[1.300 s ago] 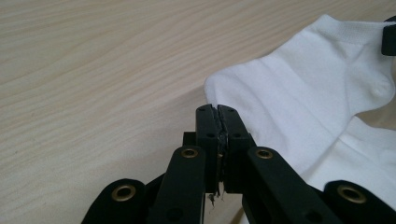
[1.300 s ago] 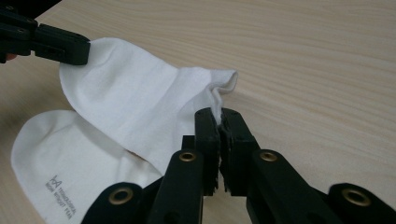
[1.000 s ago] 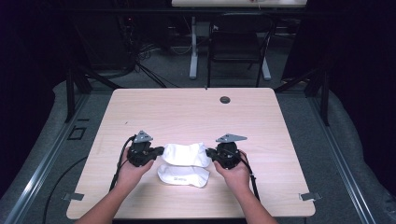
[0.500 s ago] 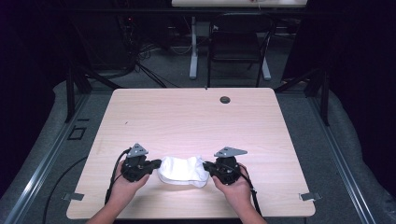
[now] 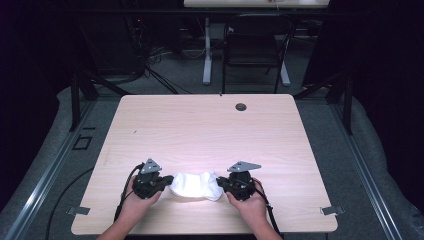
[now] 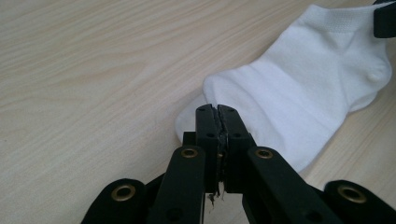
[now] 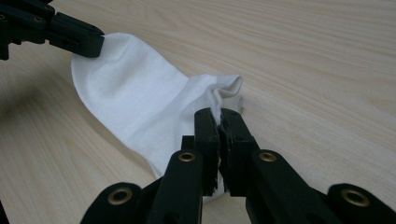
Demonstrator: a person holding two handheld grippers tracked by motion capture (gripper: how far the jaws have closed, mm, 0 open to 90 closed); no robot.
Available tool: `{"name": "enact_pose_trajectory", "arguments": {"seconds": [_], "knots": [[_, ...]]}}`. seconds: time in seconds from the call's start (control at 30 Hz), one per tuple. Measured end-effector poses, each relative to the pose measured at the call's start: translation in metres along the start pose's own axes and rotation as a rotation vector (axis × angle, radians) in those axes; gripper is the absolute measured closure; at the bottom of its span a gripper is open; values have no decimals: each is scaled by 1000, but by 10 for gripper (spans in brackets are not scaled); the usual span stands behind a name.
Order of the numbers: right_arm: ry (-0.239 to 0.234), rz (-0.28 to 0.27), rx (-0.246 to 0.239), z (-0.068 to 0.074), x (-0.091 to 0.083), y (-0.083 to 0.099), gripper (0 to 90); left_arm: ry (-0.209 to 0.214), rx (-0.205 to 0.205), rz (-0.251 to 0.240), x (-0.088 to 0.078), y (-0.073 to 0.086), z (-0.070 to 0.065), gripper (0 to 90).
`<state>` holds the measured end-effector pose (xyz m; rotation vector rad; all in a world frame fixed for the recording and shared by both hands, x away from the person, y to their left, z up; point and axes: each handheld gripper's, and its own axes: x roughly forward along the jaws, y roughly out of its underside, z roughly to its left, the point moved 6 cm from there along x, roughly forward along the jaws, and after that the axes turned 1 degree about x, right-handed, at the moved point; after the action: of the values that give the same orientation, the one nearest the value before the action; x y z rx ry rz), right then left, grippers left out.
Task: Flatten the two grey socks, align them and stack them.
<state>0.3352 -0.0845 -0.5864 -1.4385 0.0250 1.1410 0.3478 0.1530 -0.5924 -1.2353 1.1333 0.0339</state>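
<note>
Now both grippers sit nearer the person's edge of the table (image 5: 210, 125) than a second ago, and the white sock (image 5: 196, 185) has come along with them, stretched flatter between the two than it was then, when it lay bunched in a taller heap.

Beyond the grippers the tabletop runs bare up to a small dark round grommet (image 5: 241, 106) near the far edge, well apart from the work. Past the table stand a dark chair (image 5: 255, 52) and a tangle of cables (image 5: 155, 55) on the floor. Nothing lies between either gripper and the sock.

Seen from above, the left gripper (image 5: 167, 179) has its jaws pressed together on one end of the sock (image 6: 299, 98), pinching a fold of the fabric right at its tips. The right gripper (image 5: 223, 183) pinches the opposite end (image 7: 154, 107), jaws clamped on the crumpled cloth just ahead of them. Between the two sets of tips, the sock lies on the wood.
</note>
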Motion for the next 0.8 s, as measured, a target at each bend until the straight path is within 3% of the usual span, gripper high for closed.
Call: {"name": "enact_pose_trajectory", "arguments": {"seconds": [0.3,0.67,0.8], "knots": [[8,24,-12,-1,2,4,865,-2,-3,24,7,4,4,884],[16,67,14,-10,10,12,860,-11,-12,46,14,7,7,865],[21,61,14,-10,11,13,814,-15,-11,41,13,7,9,818]]}}
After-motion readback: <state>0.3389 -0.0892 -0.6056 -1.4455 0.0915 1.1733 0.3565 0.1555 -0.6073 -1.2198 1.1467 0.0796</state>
